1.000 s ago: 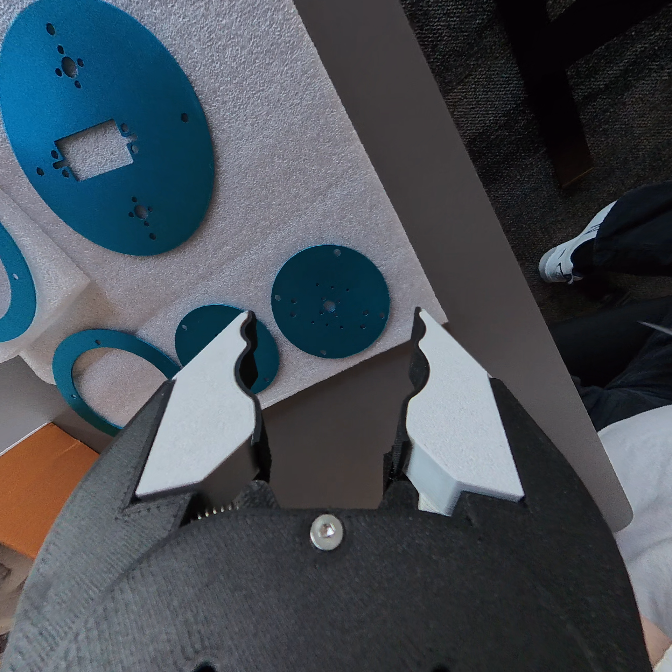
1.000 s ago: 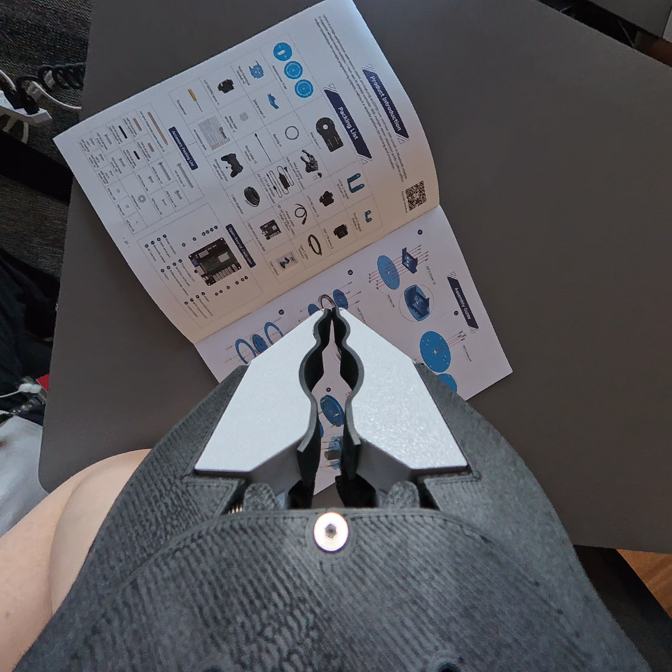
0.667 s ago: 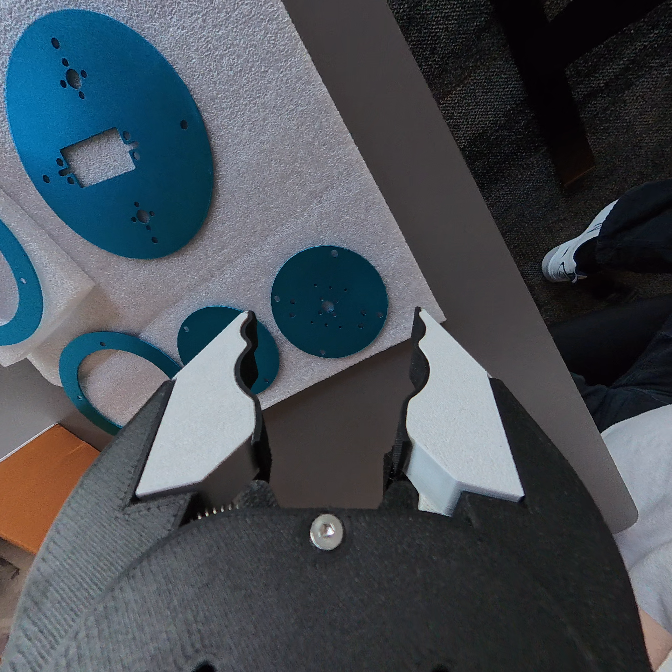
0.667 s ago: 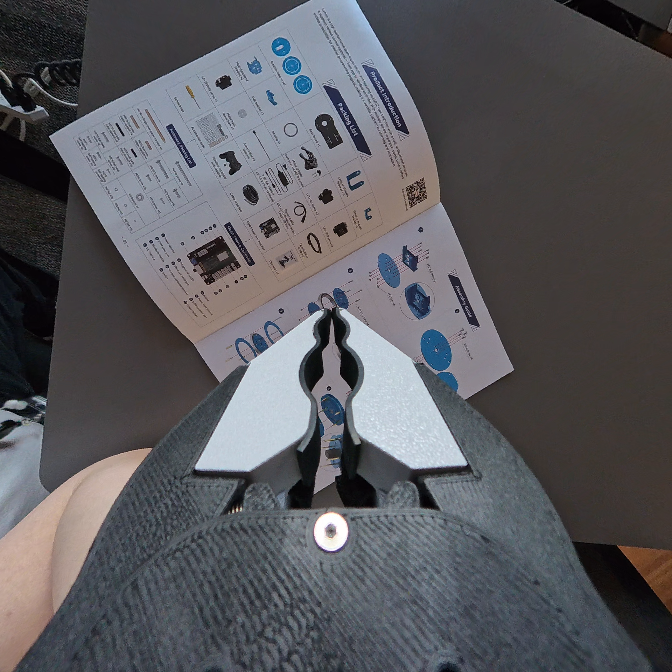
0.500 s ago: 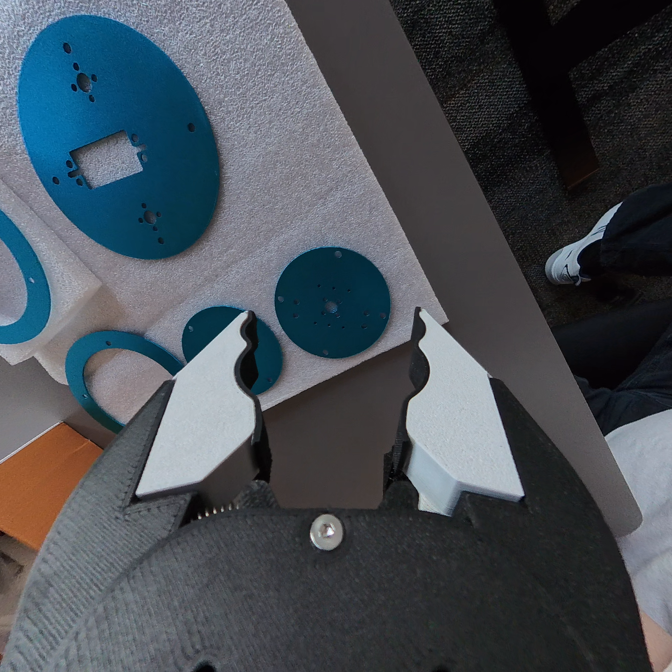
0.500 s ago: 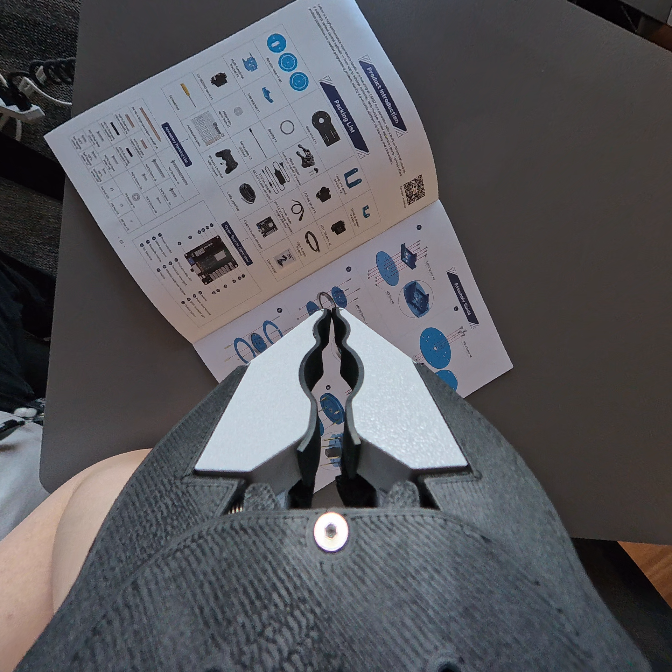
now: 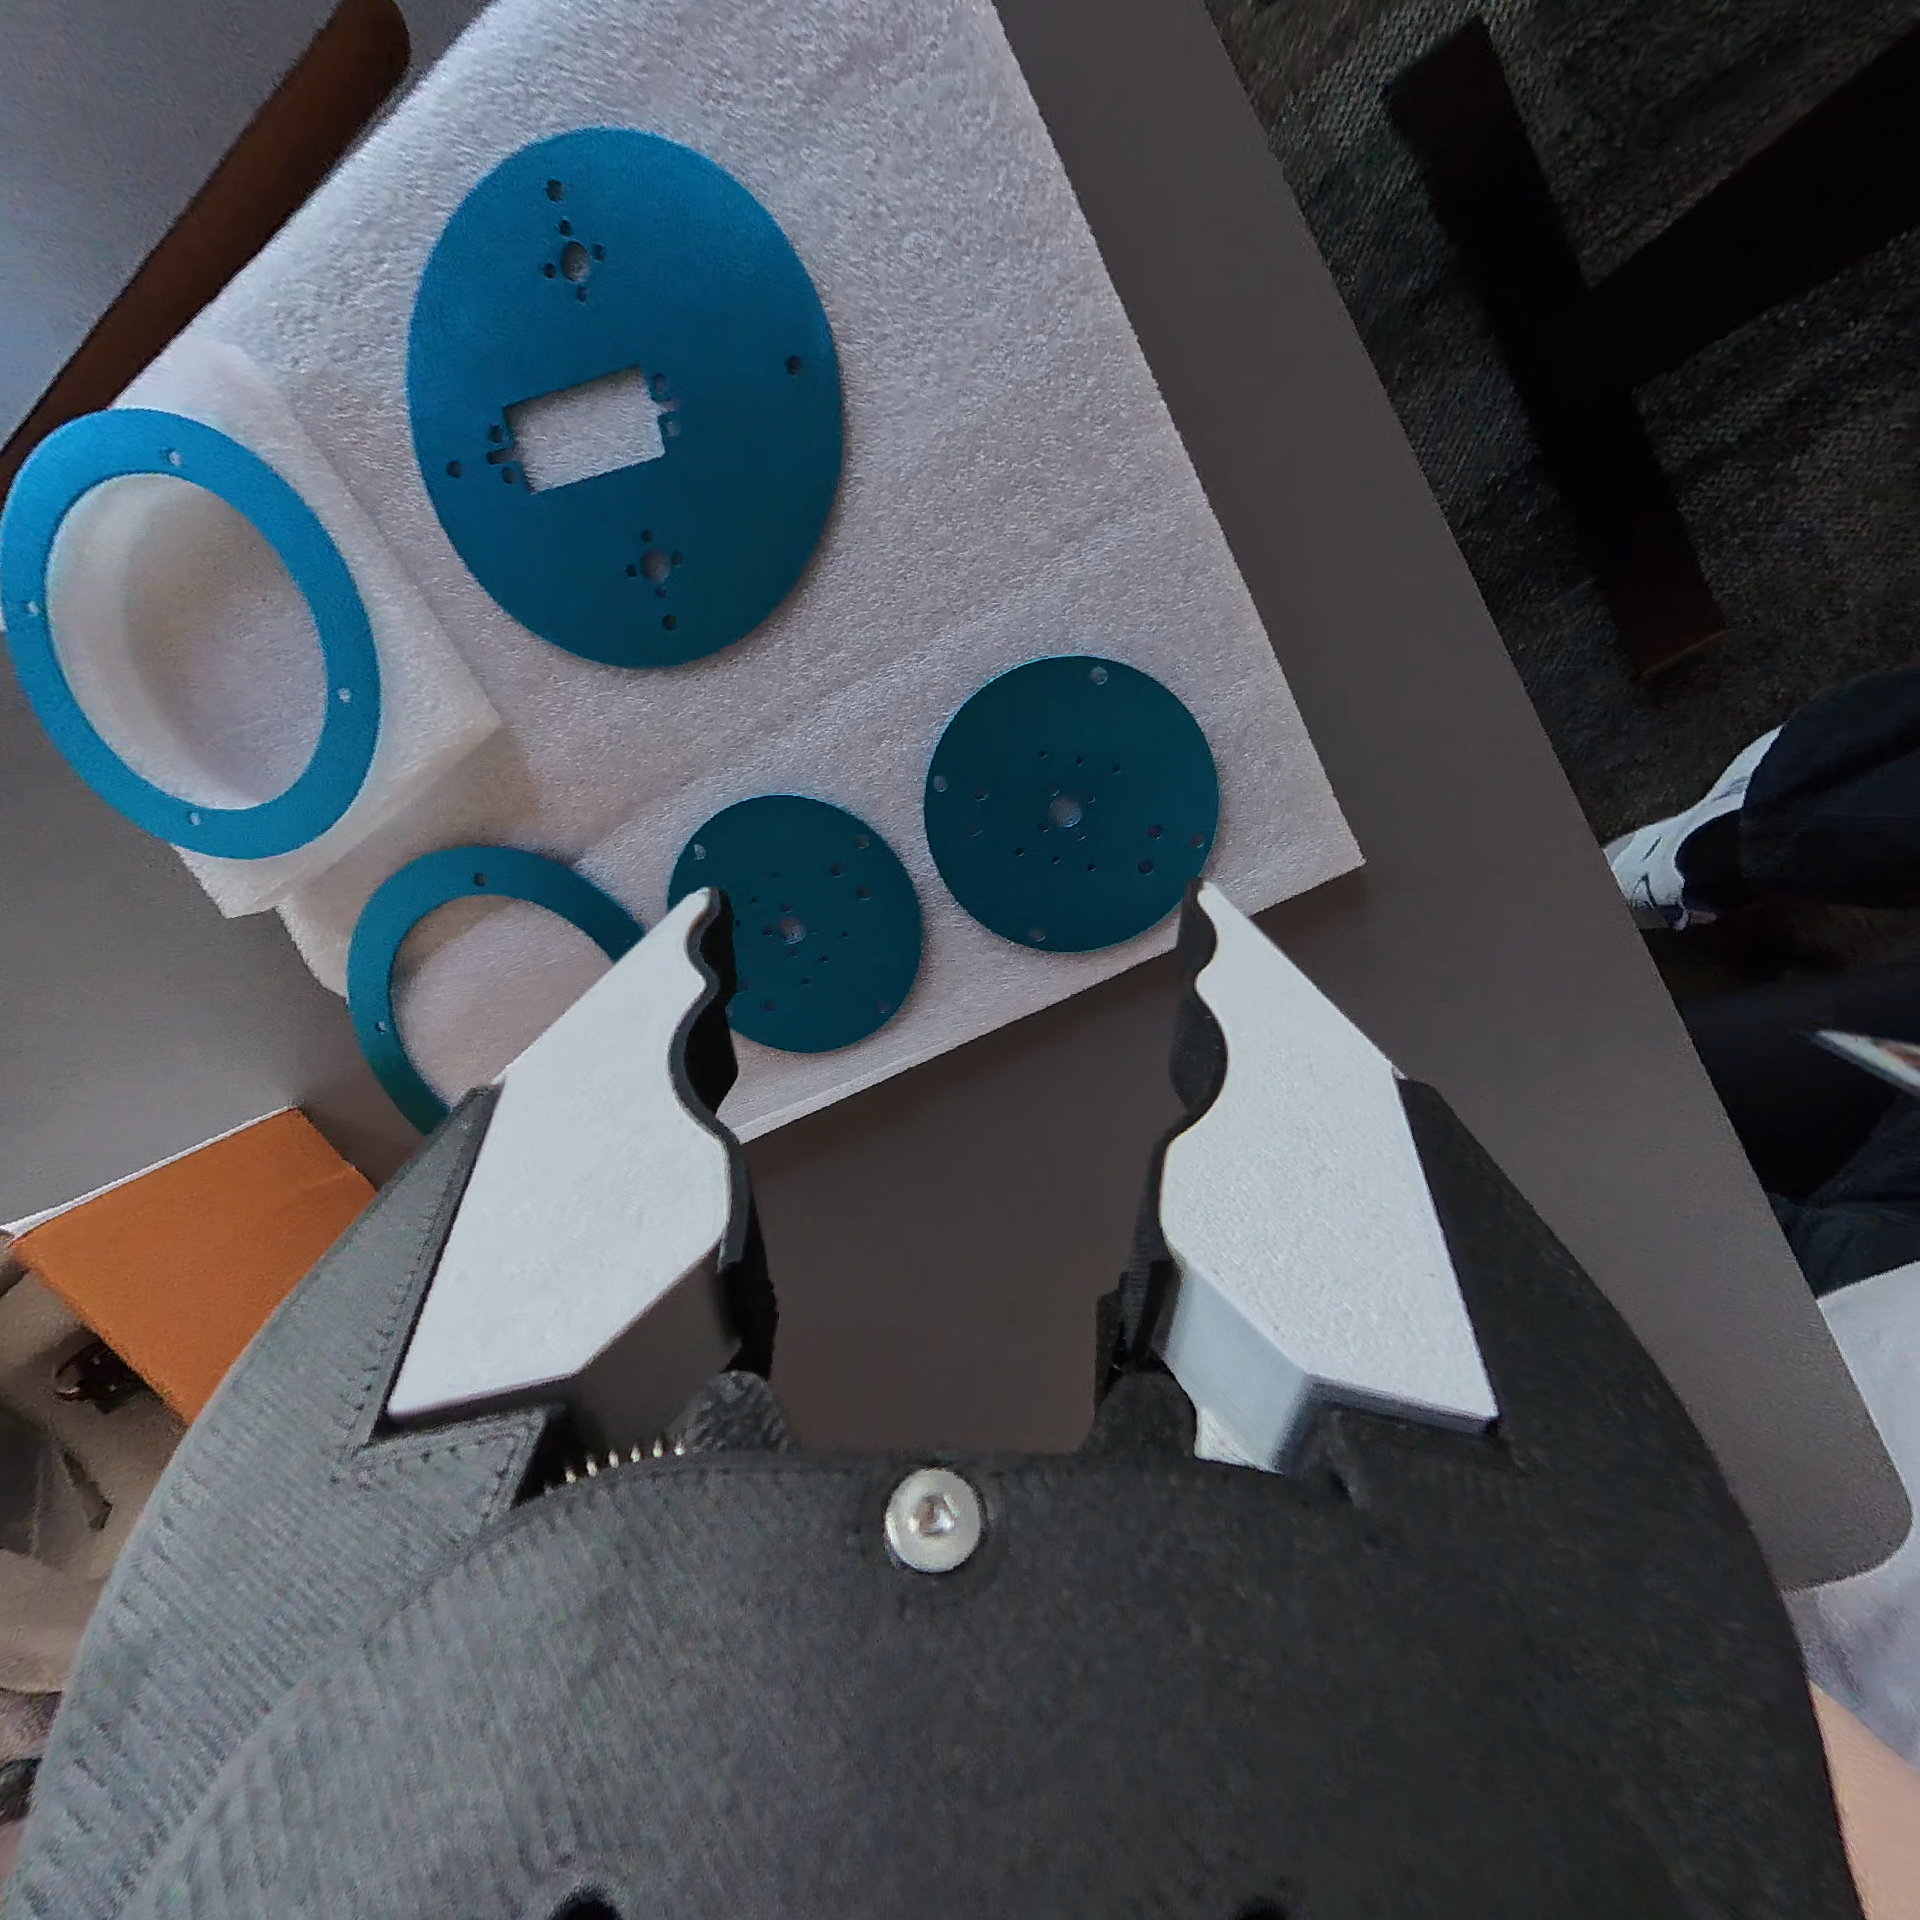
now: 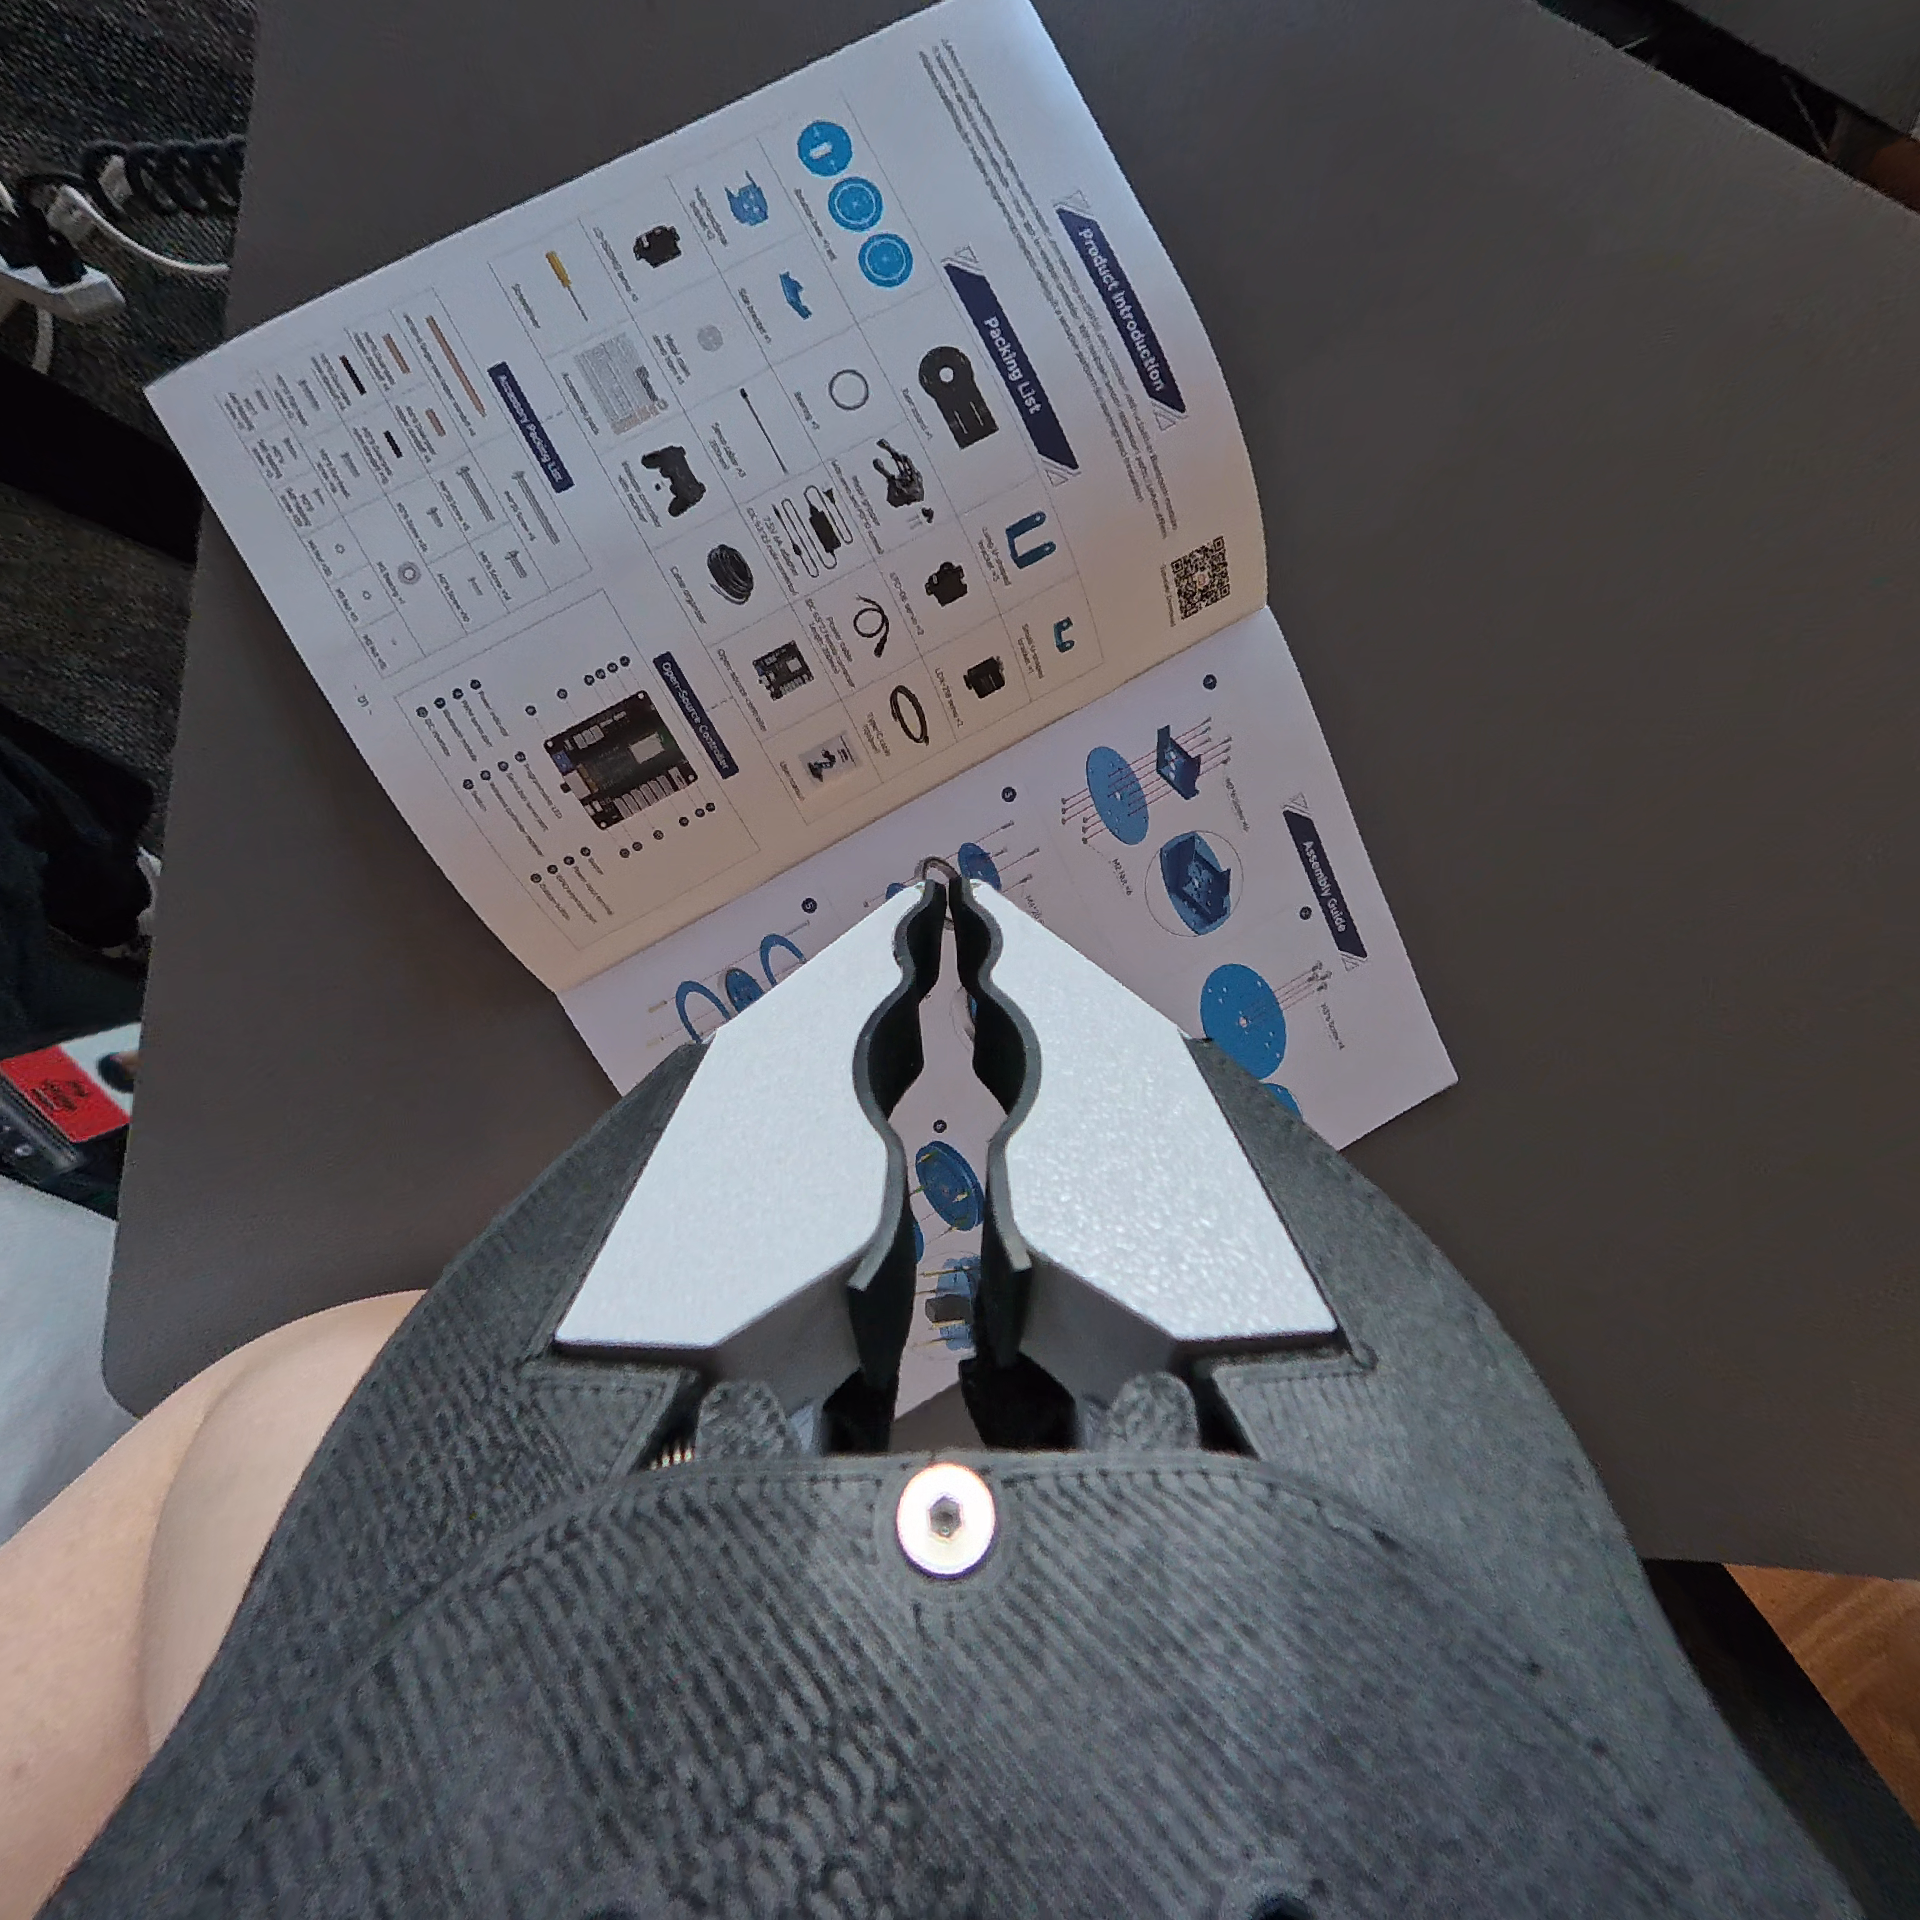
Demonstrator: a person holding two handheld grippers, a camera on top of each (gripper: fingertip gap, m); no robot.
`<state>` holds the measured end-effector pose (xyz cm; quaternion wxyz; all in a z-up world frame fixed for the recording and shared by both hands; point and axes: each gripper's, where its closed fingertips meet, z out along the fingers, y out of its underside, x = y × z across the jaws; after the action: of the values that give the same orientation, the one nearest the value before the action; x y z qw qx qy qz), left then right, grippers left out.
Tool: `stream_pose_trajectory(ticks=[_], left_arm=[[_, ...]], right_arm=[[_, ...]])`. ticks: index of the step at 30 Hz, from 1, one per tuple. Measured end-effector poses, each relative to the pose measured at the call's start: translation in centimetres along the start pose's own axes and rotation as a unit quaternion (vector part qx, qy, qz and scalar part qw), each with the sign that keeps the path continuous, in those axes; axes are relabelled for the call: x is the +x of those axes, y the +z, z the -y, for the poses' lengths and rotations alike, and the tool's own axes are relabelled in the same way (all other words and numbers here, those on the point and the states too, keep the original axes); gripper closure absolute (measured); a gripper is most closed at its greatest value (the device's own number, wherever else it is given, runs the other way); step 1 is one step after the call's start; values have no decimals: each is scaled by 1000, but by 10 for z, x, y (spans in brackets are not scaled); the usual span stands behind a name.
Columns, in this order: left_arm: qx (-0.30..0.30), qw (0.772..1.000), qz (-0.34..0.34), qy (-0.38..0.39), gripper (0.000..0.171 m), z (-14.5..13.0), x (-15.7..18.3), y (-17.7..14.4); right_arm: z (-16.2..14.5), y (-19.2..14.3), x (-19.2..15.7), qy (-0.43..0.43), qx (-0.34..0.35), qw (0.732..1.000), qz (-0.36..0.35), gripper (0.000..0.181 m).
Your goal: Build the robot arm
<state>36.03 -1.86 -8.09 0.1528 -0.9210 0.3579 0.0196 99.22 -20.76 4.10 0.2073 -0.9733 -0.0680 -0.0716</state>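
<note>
Spread wide on the left gripper (image 7: pixel 951 904), gripping nothing, hovering over bare dark grey tabletop (image 7: pixel 1382 665) at the near edge of a white foam sheet (image 7: pixel 997 343). Just ahead of the left fingertip, a small blue perforated disc (image 7: pixel 821 925), partly hidden behind that tip. Beside it, toward the right fingertip, a slightly larger blue perforated disc (image 7: pixel 1070 805). Farther back on the foam, a large blue round plate with a rectangular cutout (image 7: pixel 623 395). To the left, a large blue ring (image 7: pixel 187 634) lying on a raised white foam block (image 7: pixel 343 488), and below it a smaller blue ring (image 7: pixel 468 966), partly covered by the left finger. Orange cardboard box (image 7: pixel 197 1236) at lower left. Off the table's right edge, dark carpet (image 7: pixel 1714 416) and a person's white shoe (image 7: pixel 1683 852).

Pressed together at the tips on the right gripper (image 8: pixel 951 894), pinching nothing visible, poised above an open instruction booklet (image 8: pixel 727 540) lying flat on the grey table (image 8: pixel 1558 520). Tips over the lower page, just below the centre fold, among blue part diagrams. Upper page filled with a grid of small part pictures. Part of a person's bare arm (image 8: pixel 156 1507) at lower left beside the gripper body.
</note>
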Motion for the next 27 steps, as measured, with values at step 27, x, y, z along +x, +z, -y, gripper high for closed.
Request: stream_pose_trajectory(ticks=[27], left_arm=[[-100, 991, -30, 82, 74, -6, 19, 61]], right_arm=[[-7, -8, 7, 21, 15, 1000, -6, 180]])
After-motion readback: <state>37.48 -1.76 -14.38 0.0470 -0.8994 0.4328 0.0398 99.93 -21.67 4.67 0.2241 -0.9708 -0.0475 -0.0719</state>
